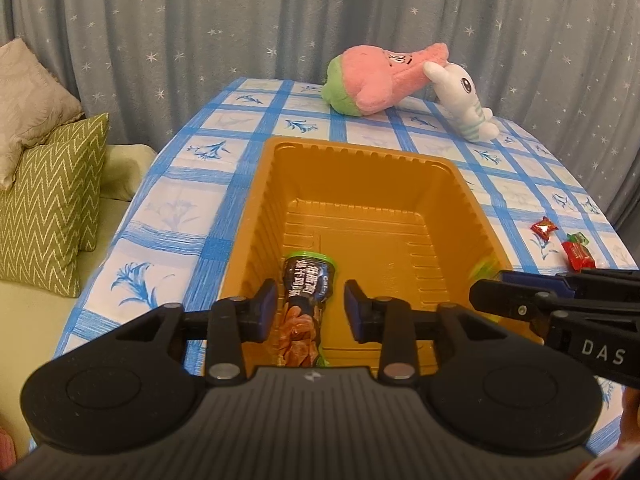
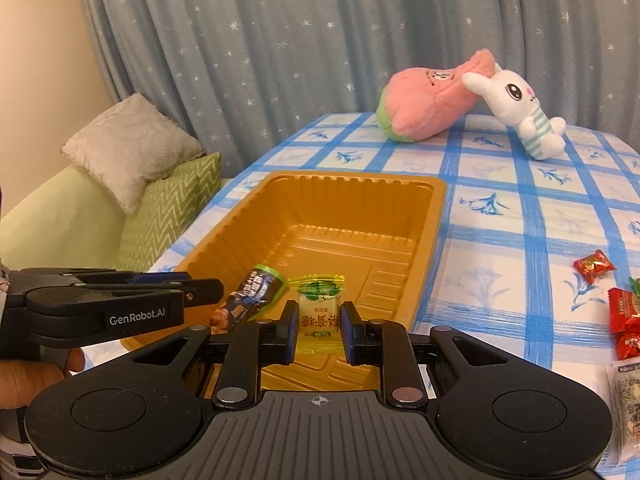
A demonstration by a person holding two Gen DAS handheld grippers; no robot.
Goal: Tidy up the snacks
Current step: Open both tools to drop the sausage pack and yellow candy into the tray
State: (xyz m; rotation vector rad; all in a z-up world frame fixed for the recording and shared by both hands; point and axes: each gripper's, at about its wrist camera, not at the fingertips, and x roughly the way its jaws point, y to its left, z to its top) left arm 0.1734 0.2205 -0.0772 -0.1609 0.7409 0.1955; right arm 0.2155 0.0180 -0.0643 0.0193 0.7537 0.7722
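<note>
One orange tray (image 1: 256,216) on the table (image 1: 168,208). Left tool (image 1: 310,306) narrowly parted, pads clear of the dark packet (image 1: 306,284) lying in the tray. Right tool (image 2: 318,330) clamped on one yellow candy (image 2: 319,304) over the tray. Three red candies (image 2: 594,266) on the table at right. Two plush toys (image 1: 376,80) at back, two pillows (image 1: 48,196) at left.
</note>
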